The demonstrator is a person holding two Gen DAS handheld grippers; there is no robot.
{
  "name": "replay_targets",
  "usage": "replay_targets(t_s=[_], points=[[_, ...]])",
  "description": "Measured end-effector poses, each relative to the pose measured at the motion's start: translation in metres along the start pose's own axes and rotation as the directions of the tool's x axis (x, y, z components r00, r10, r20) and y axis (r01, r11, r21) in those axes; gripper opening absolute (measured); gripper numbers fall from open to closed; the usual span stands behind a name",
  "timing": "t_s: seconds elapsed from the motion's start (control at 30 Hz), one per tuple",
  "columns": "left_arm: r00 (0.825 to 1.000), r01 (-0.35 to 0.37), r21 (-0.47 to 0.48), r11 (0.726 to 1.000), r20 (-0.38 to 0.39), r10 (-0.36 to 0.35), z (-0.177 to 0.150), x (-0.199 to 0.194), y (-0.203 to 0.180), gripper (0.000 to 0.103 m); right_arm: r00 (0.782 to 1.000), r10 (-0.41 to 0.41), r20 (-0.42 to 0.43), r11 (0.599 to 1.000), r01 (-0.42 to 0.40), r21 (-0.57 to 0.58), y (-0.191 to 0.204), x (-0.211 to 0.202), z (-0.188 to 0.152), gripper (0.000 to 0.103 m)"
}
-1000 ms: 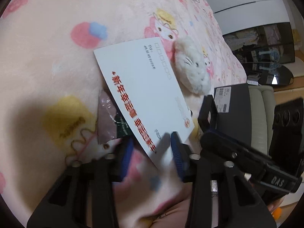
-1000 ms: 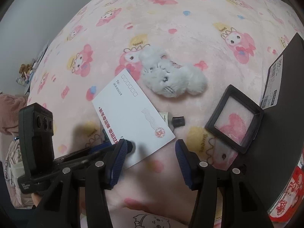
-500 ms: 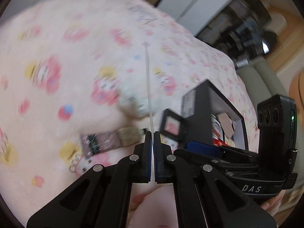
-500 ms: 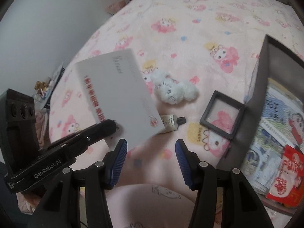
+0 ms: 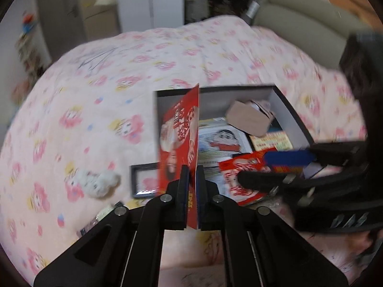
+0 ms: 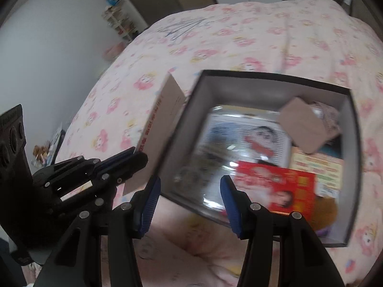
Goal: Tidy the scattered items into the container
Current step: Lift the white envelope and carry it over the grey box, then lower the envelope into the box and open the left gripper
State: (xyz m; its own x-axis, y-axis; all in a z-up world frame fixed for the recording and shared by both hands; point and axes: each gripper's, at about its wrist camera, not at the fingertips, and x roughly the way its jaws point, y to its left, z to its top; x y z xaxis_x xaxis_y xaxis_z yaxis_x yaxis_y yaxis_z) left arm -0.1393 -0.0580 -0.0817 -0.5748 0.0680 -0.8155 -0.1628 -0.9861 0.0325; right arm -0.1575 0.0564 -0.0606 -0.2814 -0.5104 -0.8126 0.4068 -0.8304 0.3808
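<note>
Bed (image 5: 71, 124): soft, fleecy pink blanket printed with cartoon figures, lying in shallow folds. Container (image 6: 354, 148): rigid rectangular box, black outside with pale grey inner walls, resting open-topped on the blanket. Inside lie flat printed papers, among them a cartoon-figure sheet (image 6: 253, 138) and a glossy red card (image 6: 277, 184), with a crumpled brown paper packet (image 6: 304, 124) in the far corner.

Left claw (image 5: 192, 191): black frame, blue pads, jaws drawn almost together on the lower edge of a thin, stiff envelope (image 5: 182, 134). The envelope stands upright, edge-on to the left wrist camera, one face printed red, the other plain white with a red line of text as the right wrist view shows (image 6: 162, 129). It is held above the blanket just beside the container's near-left wall, not yet inside.

Right claw (image 6: 188, 205): same build, jaws spread wide, nothing between them; it hovers over the container's near edge and touches nothing that can be seen.

On the blanket outside the box, in the left wrist view: a fluffy white plush toy (image 5: 98, 181), a flat black-framed square case (image 5: 143, 181) with a clear window, and, nearer the camera, a small blurred tube (image 5: 105, 212).
</note>
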Motion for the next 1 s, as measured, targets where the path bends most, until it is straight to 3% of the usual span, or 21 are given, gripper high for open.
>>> replay_targets(t_s=[0.13,0.27,0.4,0.67,0.8,0.87,1.0], points=[[0.999,0.033,0.093,0.995,-0.038,-0.03,-0.001,0.012,-0.036,0.0,1.0,0.012,0.026,0.997,-0.014,0.081,-0.049,-0.022,0.001,0.049],[0.998,0.043,0.126,0.991,-0.059,-0.036,-0.004,0.019,-0.046,0.0,0.998,0.066,-0.021,0.992,-0.064,0.109,-0.075,-0.005,0.005,0.051],[0.995,0.084,0.125,0.989,-0.068,-0.076,-0.005,0.015,-0.039,0.0,0.997,0.003,-0.082,0.996,0.005,0.087,-0.082,0.019,0.011,0.05],[0.99,0.118,0.212,0.97,-0.095,-0.1,-0.004,0.028,-0.061,0.001,0.996,0.069,0.051,0.985,-0.076,0.157,-0.11,-0.009,0.035,0.054],[0.987,0.133,0.258,0.957,-0.12,-0.105,0.0,0.037,-0.074,0.002,0.995,0.098,-0.011,0.974,-0.093,0.207,-0.125,0.004,0.035,0.055],[0.985,0.14,0.27,0.953,-0.134,-0.107,0.002,0.04,-0.078,0.002,0.997,0.077,-0.032,0.973,-0.068,0.219,-0.128,0.009,0.033,0.055],[0.981,0.156,0.288,0.945,-0.16,-0.113,0.005,0.045,-0.084,0.003,0.997,0.035,0.069,0.97,-0.05,0.236,-0.136,-0.01,0.035,0.055]])
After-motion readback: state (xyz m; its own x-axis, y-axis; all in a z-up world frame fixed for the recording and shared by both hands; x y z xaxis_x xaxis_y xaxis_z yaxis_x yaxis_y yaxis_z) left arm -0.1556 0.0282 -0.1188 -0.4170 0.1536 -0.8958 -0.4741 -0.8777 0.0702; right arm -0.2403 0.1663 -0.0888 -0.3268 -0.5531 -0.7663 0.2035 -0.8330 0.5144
